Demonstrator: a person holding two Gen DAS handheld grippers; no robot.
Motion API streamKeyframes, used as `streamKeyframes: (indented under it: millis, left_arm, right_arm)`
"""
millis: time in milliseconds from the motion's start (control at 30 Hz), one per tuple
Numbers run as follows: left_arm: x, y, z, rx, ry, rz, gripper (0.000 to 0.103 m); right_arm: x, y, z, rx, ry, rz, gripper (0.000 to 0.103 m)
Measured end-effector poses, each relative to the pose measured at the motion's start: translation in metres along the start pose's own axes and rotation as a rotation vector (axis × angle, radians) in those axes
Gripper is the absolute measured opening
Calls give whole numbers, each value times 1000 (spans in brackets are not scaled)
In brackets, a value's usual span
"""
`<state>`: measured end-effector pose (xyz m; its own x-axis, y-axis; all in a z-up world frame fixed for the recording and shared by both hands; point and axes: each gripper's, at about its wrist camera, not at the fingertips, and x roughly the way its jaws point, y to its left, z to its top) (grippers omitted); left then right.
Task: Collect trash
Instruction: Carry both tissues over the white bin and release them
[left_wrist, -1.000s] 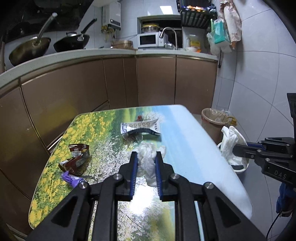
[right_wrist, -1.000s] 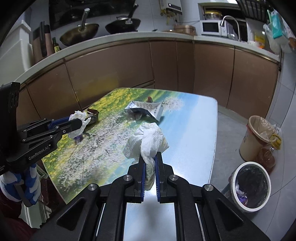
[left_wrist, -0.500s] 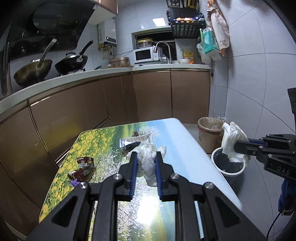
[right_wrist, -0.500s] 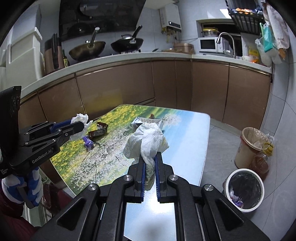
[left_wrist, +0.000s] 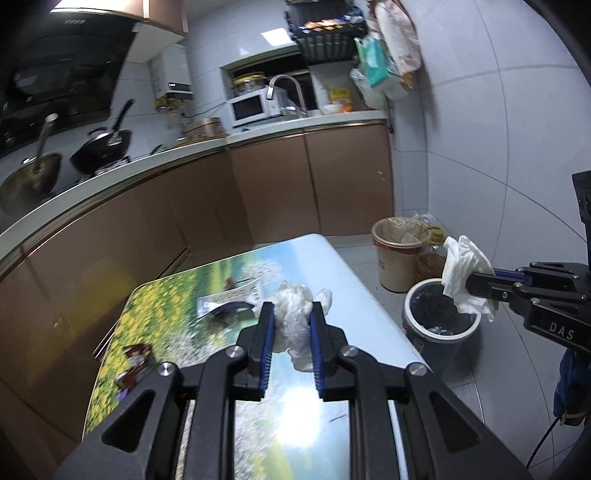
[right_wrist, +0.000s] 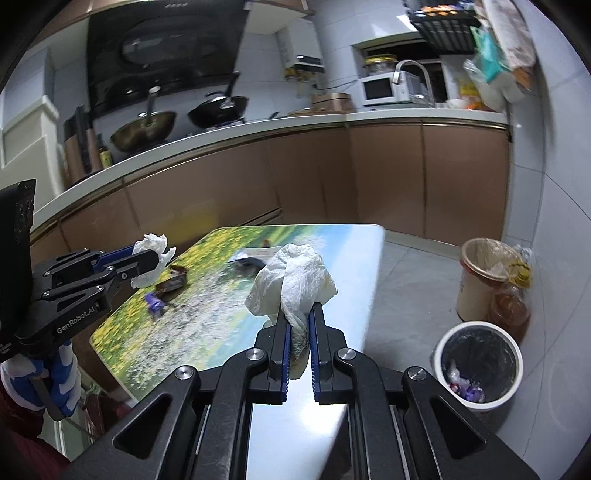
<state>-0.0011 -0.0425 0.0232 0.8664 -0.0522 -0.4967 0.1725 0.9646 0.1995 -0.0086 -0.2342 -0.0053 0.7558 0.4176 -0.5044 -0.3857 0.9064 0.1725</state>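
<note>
My left gripper (left_wrist: 291, 314) is shut on a crumpled white tissue (left_wrist: 293, 317), held above the printed table (left_wrist: 362, 295). It also shows in the right wrist view (right_wrist: 147, 258). My right gripper (right_wrist: 298, 314) is shut on a larger crumpled white tissue (right_wrist: 291, 277), held above the table's right edge. In the left wrist view that tissue (left_wrist: 465, 273) hangs over the white-rimmed trash bin (left_wrist: 439, 317). The bin (right_wrist: 478, 363) stands on the floor and holds some trash. On the table lie a white-and-blue wrapper (left_wrist: 229, 301), a brown wrapper (right_wrist: 171, 278) and a purple scrap (right_wrist: 153, 301).
A tan bin with a liner (right_wrist: 482, 275) and an oil bottle (right_wrist: 511, 302) stand by the wall behind the white-rimmed bin. Brown cabinets (left_wrist: 273, 188) and a counter with pans, a microwave and a tap run behind the table. Tiled wall is on the right.
Both grippers have risen and pulled back from the table with their tissues. The right gripper has moved toward the white-rimmed bin.
</note>
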Motion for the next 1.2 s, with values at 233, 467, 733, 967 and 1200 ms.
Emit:
streamKeyframes:
  millis: [233,467,733,967,1200]
  left_arm:
    - [44,-50,24,90,34,-86,17]
    - [96,-103,41,171,80,-179,17]
    - [158,-162,49,250,141,-256,17]
    - [214,-211,54,302,193,-310,17]
    - [267,-257,58,340,242,-358,18]
  right_arm:
    - [2,-52,-9,88,-8,-80,9]
    - [13,-115,-27,203,12,-163,9]
    - [34,-178,-47,315,51,-226,9]
    - [60,-227,-64,395,86,-265,9]
    - [82,-271,-73,447,109,-299,10]
